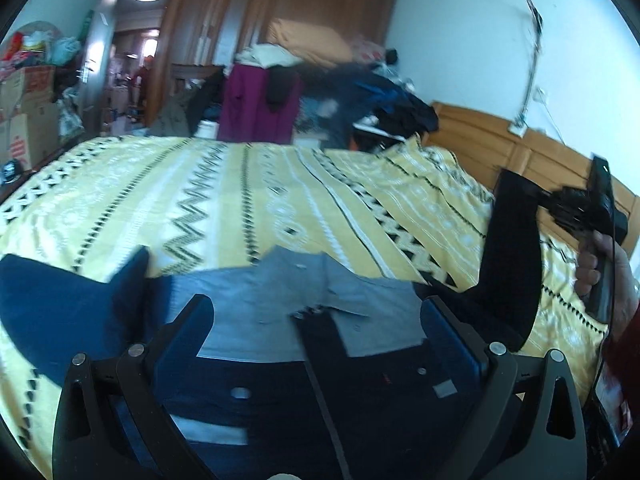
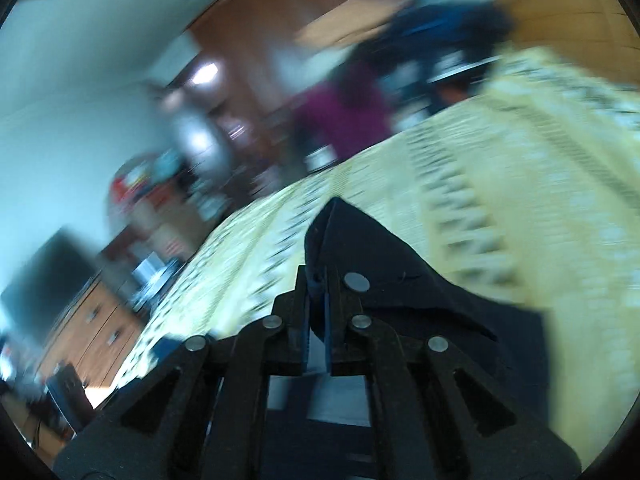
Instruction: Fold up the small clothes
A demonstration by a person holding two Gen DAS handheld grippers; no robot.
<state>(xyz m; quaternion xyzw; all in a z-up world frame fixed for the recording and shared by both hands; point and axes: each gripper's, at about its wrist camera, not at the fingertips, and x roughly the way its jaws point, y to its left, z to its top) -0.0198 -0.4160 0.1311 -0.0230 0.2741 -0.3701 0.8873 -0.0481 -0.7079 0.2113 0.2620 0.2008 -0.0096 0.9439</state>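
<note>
A small navy garment with a grey chest panel (image 1: 304,300) and buttons lies spread on the yellow patterned bedcover (image 1: 240,200), directly ahead of my left gripper (image 1: 316,320). That gripper is open, its fingers straddling the garment's middle with nothing clamped. One navy sleeve (image 1: 60,304) spreads out to the left. At the right, a person's hand (image 1: 612,276) holds my right gripper (image 1: 528,194) raised, with the other dark sleeve (image 1: 512,260) hanging from it. In the blurred right wrist view, my right gripper (image 2: 316,280) is shut on the dark sleeve fabric (image 2: 368,248) above the bedcover (image 2: 500,200).
A heap of dark clothes (image 1: 384,100) and a purple cloth (image 1: 256,104) sit beyond the bed's far edge. A wooden headboard (image 1: 500,136) runs along the right, a wardrobe (image 1: 280,8) stands behind, and cardboard boxes (image 1: 28,112) are stacked at the left by a doorway.
</note>
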